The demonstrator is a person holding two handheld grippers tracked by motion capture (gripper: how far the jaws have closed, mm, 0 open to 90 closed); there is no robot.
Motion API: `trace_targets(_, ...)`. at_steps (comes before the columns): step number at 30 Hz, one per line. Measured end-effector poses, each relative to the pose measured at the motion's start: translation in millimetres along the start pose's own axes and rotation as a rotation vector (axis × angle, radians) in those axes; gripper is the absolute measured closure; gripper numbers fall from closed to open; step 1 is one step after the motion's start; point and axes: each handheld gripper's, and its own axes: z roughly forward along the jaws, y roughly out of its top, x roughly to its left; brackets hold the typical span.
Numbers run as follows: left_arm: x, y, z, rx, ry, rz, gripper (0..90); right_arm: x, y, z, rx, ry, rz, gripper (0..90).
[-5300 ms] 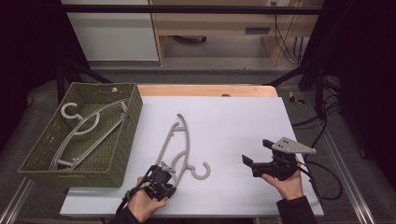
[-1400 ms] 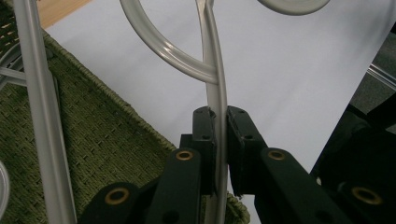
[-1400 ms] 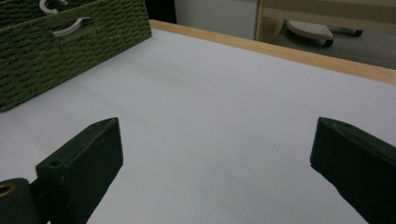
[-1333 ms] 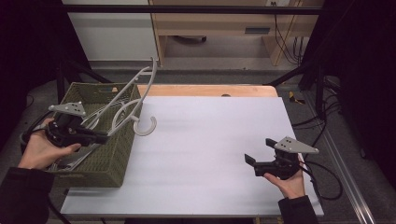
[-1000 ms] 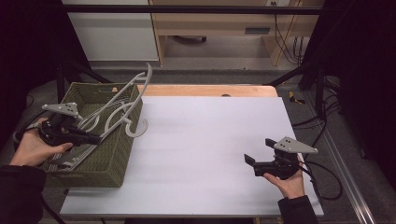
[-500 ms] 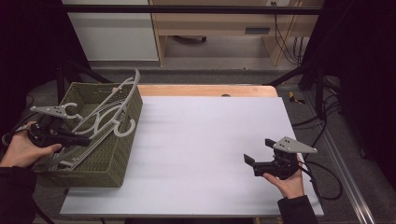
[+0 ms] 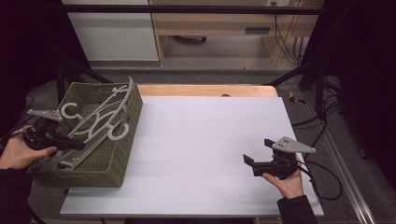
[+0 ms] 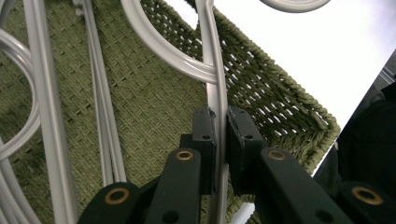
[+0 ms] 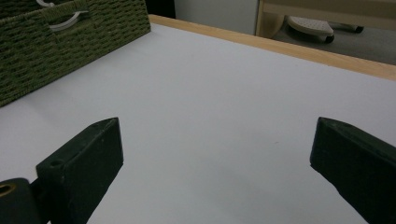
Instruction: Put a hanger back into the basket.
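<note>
Item: grey hanger point(image 8: 215, 70), bar pinched between left gripper point(image 8: 220, 122) jaws, over green basket point(image 8: 154, 93). Right gripper point(image 9: 215, 154) jaws wide, empty. Risk: hook may snag the basket rim beyond the jaws at release.

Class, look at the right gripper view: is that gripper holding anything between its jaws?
No, the right gripper stands open, with bare white table between its jaws.

Right gripper point(image 9: 217, 163), jaws spread wide above the white table point(image 9: 224, 102). Green woven basket point(image 9: 56, 46) at the table's far left, a pale hanger hook point(image 9: 65, 19) at its rim.
</note>
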Motion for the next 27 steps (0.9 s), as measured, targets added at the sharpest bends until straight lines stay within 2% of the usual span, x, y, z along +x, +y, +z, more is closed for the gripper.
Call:
trace_targets(15, 5.7, -5.5, 1.3, 0.063, 0.005, -0.022, 82.2, 0.5, -0.2, 0.9, 0.002, 0.0, 0.005, 3.0)
trace_targets(21, 10.0, -4.2, 5.8, 0.073, 0.007, -0.051, 82.1, -0.6, 0.0, -0.3, 0.0, -0.002, 0.0, 3.0)
trace_targets(27, 6.6, 1.8, 5.4, 0.096, 0.015, -0.022, 82.1, 0.5, -0.3, 1.0, 0.003, -0.001, 0.004, 3.0)
